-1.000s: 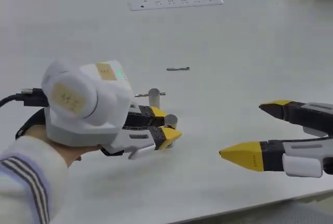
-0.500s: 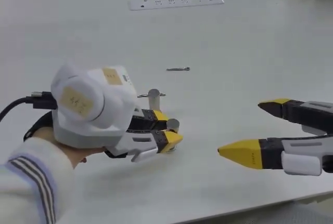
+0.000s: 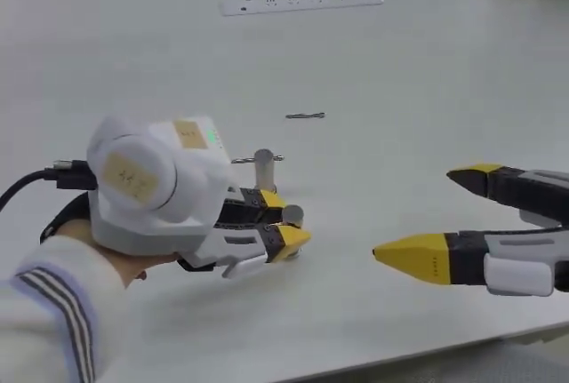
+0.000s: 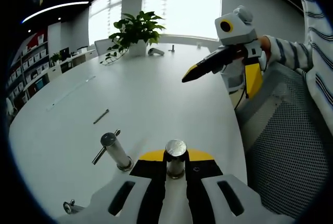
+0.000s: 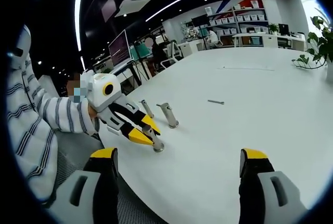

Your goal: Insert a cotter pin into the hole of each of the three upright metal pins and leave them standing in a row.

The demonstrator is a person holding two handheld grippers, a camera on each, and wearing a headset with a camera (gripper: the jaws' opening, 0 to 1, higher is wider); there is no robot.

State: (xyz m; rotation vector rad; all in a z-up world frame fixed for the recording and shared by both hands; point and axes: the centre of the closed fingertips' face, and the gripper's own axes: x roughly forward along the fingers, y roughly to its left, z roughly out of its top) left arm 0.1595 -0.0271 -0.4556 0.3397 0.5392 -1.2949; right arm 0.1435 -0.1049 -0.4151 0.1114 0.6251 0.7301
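left gripper (image 3: 289, 223) clasping pin (image 4: 175, 157), table edge (image 3: 418, 348) near

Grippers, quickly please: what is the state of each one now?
Left gripper: closed on an upright silver metal pin.
Right gripper: open, holding nothing.

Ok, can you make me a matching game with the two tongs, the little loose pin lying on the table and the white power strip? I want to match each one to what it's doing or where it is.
Things:
1. left tongs
2. right tongs
3. loose cotter pin
4. power strip

Places and states:
A. lying flat by itself in the middle of the table
B. open, holding nothing
C. far back on the table, past the cotter pin
D. shut on an upright metal pin

Right pairs: 1-D, 2-B, 3-A, 4-C.
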